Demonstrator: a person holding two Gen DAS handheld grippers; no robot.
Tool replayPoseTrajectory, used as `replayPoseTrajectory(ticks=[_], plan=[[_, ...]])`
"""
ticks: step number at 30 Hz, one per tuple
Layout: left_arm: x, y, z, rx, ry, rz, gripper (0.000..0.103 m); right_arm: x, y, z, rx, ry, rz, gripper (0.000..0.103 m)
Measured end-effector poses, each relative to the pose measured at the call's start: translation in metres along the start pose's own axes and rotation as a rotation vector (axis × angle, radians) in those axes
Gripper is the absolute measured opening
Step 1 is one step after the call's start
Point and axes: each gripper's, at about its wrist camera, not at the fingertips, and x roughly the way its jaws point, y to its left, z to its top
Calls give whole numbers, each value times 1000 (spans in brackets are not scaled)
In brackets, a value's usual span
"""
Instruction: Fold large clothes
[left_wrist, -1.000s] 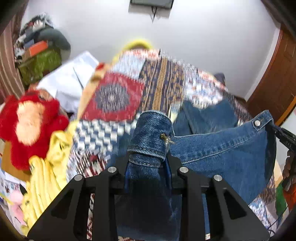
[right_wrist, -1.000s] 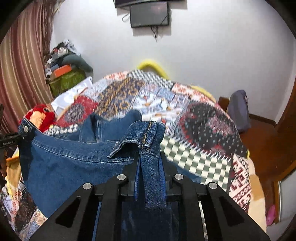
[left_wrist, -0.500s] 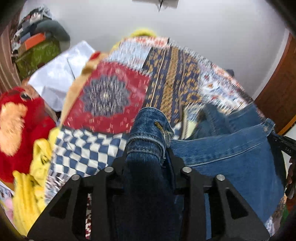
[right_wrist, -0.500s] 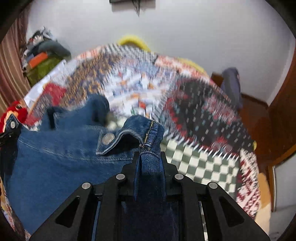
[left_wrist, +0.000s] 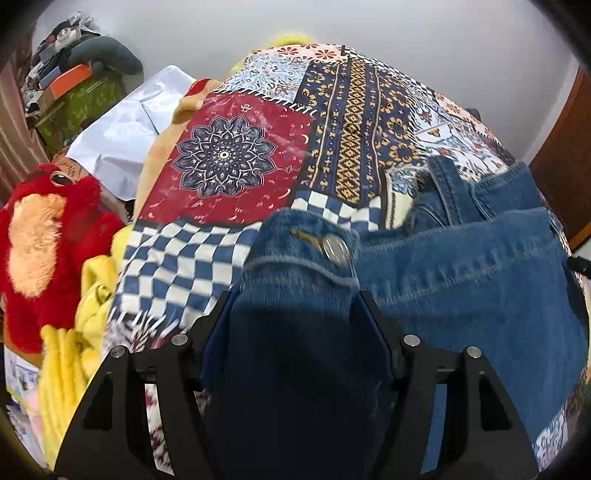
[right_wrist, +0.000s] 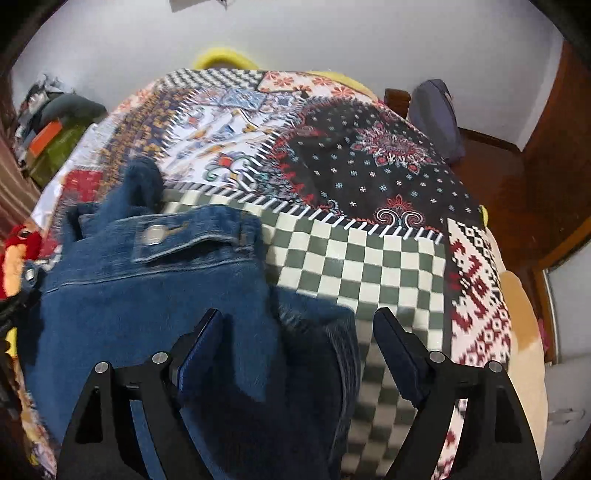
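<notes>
Patchwork bedspread (right_wrist: 362, 258) over a bed against a white wall, with a red plush toy (left_wrist: 44, 243) and yellow cloth (left_wrist: 74, 354) heaped at its left edge. Blue denim garment (left_wrist: 461, 280) spread across the near part of the bedspread, waistband and metal button (left_wrist: 334, 249) uppermost. Left gripper (left_wrist: 295, 325) spread wide, with bunched denim filling the gap between its fingers; firm hold or loose drape, cannot tell. Right gripper (right_wrist: 295, 328) parted wide as well, denim lying slack between the fingers and clear of the right one.
</notes>
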Motion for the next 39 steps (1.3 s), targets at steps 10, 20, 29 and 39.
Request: replayPoseTrajectory(ticks=[10,20,29,39], plan=[[-76,-4,-40,0,-98,-87,85,-84,89,-16,-169,-120,199,82],[-63,-37,-83,147,-63,-86,87,-60,214,-73,-475,-109,232,82],[-33,-20,-102,148,-42,-11,87,-17,188,-95,-510,-40,220,90],[-42,29,-112,64,-42,143,88,-23,82,-88,-319,1,113,97]])
